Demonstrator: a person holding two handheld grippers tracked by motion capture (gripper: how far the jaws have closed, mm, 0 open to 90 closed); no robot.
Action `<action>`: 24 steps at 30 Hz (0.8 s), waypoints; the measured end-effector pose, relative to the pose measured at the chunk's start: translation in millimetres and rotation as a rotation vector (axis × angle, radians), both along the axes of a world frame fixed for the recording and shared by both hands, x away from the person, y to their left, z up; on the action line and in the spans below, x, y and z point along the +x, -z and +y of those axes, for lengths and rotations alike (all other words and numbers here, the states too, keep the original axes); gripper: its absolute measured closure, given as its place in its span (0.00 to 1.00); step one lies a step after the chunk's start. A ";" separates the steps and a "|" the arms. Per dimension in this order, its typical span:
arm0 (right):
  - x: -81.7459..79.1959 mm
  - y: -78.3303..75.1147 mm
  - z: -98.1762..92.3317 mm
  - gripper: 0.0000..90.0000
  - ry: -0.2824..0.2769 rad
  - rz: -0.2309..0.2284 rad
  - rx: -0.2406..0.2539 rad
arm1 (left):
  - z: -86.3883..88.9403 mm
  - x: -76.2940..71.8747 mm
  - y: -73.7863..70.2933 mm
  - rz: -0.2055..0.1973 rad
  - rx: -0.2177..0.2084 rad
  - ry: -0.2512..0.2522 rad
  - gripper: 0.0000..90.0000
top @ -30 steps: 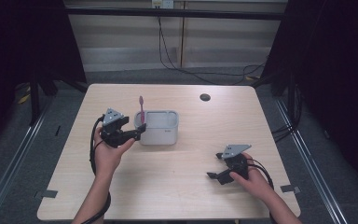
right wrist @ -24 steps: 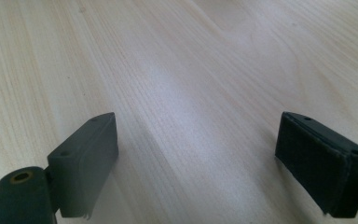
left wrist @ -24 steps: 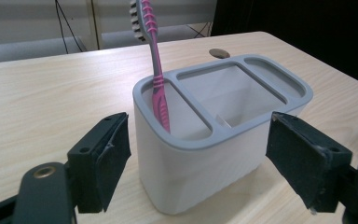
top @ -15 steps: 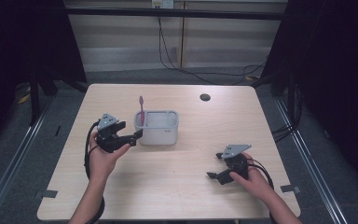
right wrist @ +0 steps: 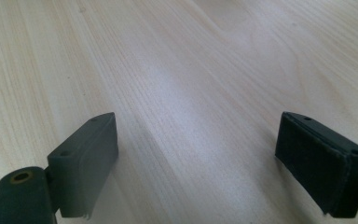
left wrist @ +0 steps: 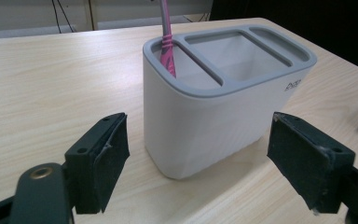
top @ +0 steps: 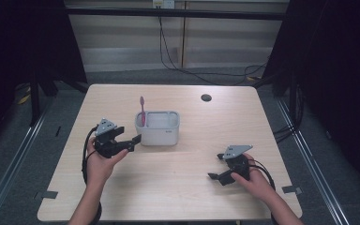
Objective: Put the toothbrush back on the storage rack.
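Observation:
A white holder (top: 158,129) with a grey three-slot top (left wrist: 228,60) stands mid-table. A pink toothbrush (top: 142,110) stands upright in its leftmost slot, its handle (left wrist: 167,42) leaning on the rim. My left gripper (top: 130,142) is just left of the holder, open, jaws wide and nothing between them; the holder (left wrist: 205,116) sits a short way beyond its pads (left wrist: 107,158). My right gripper (top: 217,174) rests low at the front right, open over bare wood (right wrist: 191,107), with nothing between its fingers (right wrist: 88,154).
The light wooden table (top: 183,187) has a small dark round hole (top: 206,97) near its back edge. Cables run across the floor behind the table, and dark curtains stand at both sides.
My left gripper has drawn back to the left and toward the near edge, away from the toothbrush, which stays in the holder. The right gripper has not moved.

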State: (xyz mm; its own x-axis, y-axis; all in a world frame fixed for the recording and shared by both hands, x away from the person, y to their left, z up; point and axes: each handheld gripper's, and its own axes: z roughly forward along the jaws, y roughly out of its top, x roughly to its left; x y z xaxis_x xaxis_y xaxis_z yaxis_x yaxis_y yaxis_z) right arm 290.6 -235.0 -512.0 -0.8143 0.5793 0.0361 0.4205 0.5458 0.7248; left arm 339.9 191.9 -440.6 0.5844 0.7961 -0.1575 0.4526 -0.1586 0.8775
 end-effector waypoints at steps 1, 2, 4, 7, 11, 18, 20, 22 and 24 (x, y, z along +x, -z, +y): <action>0.0 0.0 0.0 0.14 0.000 0.000 0.000 | 0.7 -0.5 0.9 0.000 0.002 -0.004 0.22; 0.0 0.0 0.0 0.14 0.000 0.000 0.000 | 1.3 -0.7 1.4 0.001 0.007 -0.001 0.22; 0.0 0.0 0.0 0.14 0.000 0.000 0.000 | 2.4 -1.2 2.7 0.006 0.013 -0.002 0.22; 0.0 0.0 0.0 0.14 0.000 0.000 0.000 | 4.0 -2.0 4.7 0.010 0.017 -0.002 0.22; 0.0 0.0 0.0 0.14 0.000 0.000 0.000 | 6.6 -3.4 10.8 0.026 0.013 0.014 0.22; 0.0 0.0 0.0 0.14 0.000 0.000 0.000 | 8.1 -3.2 20.8 0.044 0.023 0.023 0.21; 0.0 0.0 0.0 0.14 0.000 0.000 0.000 | 8.0 -2.9 23.3 0.048 0.027 0.021 0.21; 0.0 0.0 0.0 0.14 0.000 0.000 0.000 | 7.8 -3.0 24.3 0.049 0.026 0.024 0.21; 0.0 0.0 0.0 0.14 0.000 0.000 0.000 | 7.7 -3.1 27.2 0.056 0.027 0.028 0.21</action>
State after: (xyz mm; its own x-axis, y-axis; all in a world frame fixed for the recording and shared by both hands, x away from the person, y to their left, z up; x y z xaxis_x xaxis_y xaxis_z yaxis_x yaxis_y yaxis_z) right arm 290.6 -235.0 -512.1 -0.8143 0.5793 0.0361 0.4204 0.5458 0.7248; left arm 336.8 199.6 -467.9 0.5972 0.7839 -0.1696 0.4963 -0.1950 0.8460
